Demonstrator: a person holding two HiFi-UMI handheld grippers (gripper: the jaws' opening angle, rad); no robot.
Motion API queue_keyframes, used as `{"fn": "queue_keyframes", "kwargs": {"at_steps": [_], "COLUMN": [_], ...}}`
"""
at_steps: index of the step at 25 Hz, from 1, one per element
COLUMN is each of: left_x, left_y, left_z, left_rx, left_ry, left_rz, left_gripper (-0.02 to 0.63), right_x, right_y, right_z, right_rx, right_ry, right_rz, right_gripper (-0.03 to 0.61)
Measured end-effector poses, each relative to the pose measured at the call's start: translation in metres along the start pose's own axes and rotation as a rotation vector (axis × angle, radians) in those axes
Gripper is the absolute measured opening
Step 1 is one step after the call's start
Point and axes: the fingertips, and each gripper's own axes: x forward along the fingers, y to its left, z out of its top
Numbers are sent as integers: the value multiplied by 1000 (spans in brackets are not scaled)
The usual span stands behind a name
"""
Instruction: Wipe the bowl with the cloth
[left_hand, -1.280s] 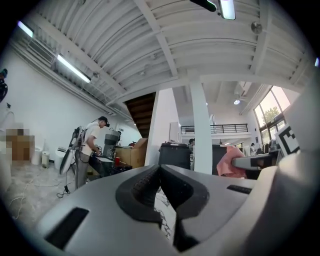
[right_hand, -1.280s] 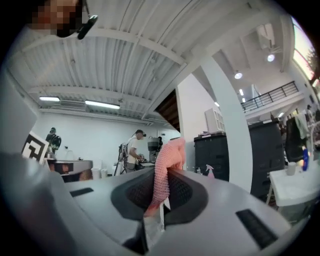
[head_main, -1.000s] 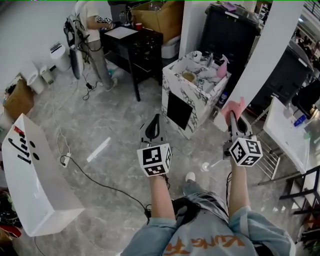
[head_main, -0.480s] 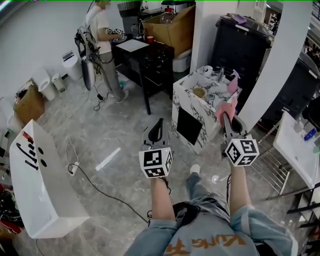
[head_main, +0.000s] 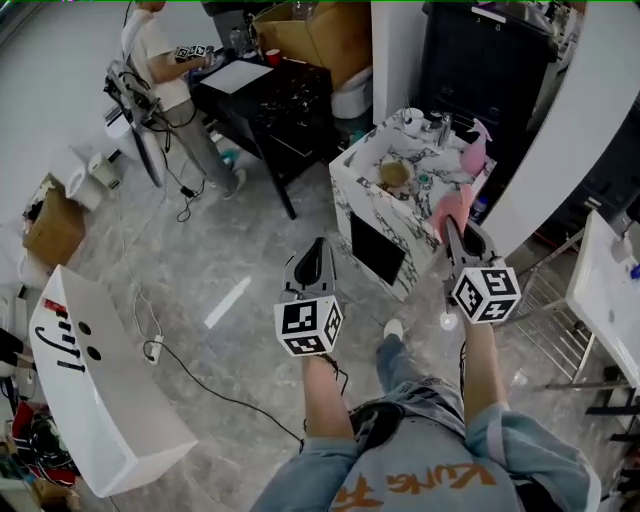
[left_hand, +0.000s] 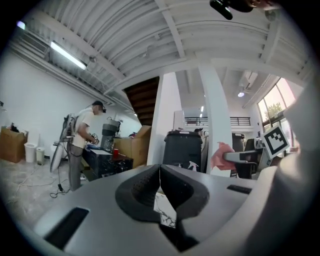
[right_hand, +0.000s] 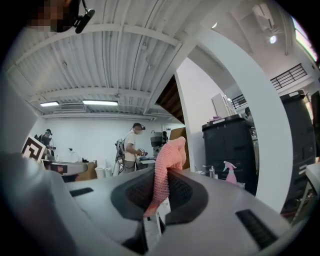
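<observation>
Marble counter (head_main: 348, 178) ahead — cloth (head_main: 450, 208) between right tongs (head_main: 455, 232)

The marble surface (head_main: 362, 168) with the bowl (head_main: 395, 175) now lies closer ahead of the left gripper (head_main: 317, 246) and right gripper (head_main: 451, 228). The cloth (head_main: 454, 208) now overlaps its near right edge in the head view.

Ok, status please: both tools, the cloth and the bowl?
Left tool shut, empty. Right tool shut on pink knitted cloth. Brown round bowl on white marble counter ahead, not yet reached. Nothing seen in the way.
</observation>
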Motion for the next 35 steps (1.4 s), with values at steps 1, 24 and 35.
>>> {"fn": "queue_keyframes", "kwargs": {"at_steps": [1, 24, 35], "left_x": [20, 316, 364], "left_y": [-3, -70, -108], "left_z": [-9, -48, -69], "left_rx": [-6, 186, 386], "left_ry": [18, 285, 401], "left_rz": [-18, -200, -327], "left_gripper": [23, 23, 24], "right_x": [16, 201, 182], "right_y": [-9, -211, -256], "right_z": [-8, -49, -33], "right_rx": [-5, 147, 122], "right_ry": [23, 115, 65], "right_rz": [2, -80, -169], "right_gripper": [49, 49, 49]}}
